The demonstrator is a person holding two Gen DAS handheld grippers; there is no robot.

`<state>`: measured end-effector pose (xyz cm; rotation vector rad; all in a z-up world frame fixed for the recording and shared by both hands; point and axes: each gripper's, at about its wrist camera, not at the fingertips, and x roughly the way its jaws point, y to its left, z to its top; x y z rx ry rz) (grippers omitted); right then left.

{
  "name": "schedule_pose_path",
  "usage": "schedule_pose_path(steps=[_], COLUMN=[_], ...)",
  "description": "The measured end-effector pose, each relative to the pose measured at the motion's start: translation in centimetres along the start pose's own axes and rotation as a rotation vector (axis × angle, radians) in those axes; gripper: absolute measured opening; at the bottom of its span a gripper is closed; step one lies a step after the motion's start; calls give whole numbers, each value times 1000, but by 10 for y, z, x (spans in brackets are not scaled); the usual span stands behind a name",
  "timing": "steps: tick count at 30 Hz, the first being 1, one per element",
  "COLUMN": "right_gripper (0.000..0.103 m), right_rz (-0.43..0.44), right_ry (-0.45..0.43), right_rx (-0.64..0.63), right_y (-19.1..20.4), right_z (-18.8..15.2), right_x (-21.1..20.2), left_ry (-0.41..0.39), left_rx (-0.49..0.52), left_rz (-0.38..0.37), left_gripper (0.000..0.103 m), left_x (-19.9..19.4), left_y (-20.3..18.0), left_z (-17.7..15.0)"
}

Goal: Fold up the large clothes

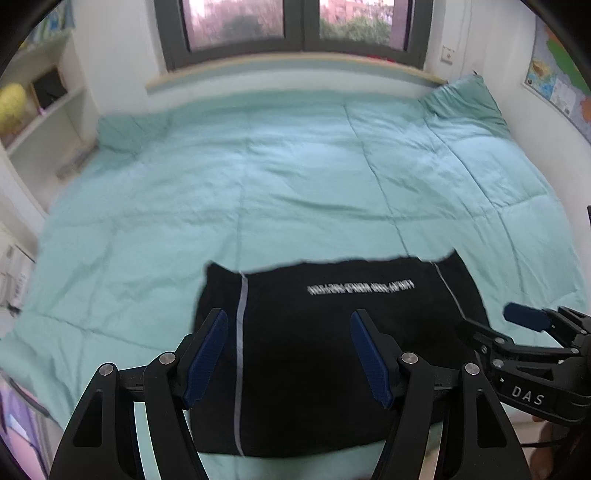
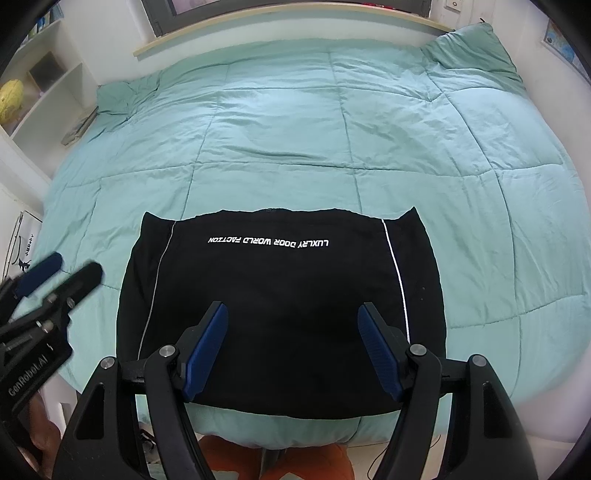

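Black cloth garment point(image 1: 332, 350) with thin white side stripes and a line of white letters lies flat on the big quilted mint-green bed cover point(image 1: 258, 184), near the bed's front edge. In the left wrist view it looks like a neat folded block. The left hand-held gripper point(image 1: 288, 354) hangs above the near part of the garment. Its two blue pads are spread wide and nothing is between them, so it is let go and empty. The right hand-held gripper point(image 1: 532, 321) pokes in from the right side, just past the garment's right edge. A grey-framed window point(image 1: 295, 33) is at the far wall, and white shelves point(image 1: 48, 110) stand on the left.

In the right wrist view the same garment point(image 2: 280, 295) sits at the front of the bed cover point(image 2: 332, 129), with its near edge right by the bed's edge. The white letters read upside down from here. The right hand-held gripper point(image 2: 291, 347) hovers over the near middle of the garment. Its pads are wide apart too and hold nothing. The left hand-held gripper point(image 2: 66, 269) shows at the left, beside the garment and not touching it.

I think one fold is done and both hands are between steps. Next, each one probably needs to come down on a near corner, pinch the cloth, and lift it over to the far edge. The cloth is soft and layered, so a pinch might catch only the top layer.
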<state>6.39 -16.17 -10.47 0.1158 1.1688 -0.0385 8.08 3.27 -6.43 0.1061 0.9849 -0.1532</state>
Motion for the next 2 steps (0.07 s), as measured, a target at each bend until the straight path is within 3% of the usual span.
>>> schedule_pose_path(steps=[2], right_gripper=[75], right_rz=[-2], right_ry=[0], right_rx=[2], right_y=[1], right_z=[0], right_x=[0], left_ry=[-14], left_rx=[-9], left_rz=[-7], left_gripper=[71], left_x=[-3], left_y=[3], left_z=[3])
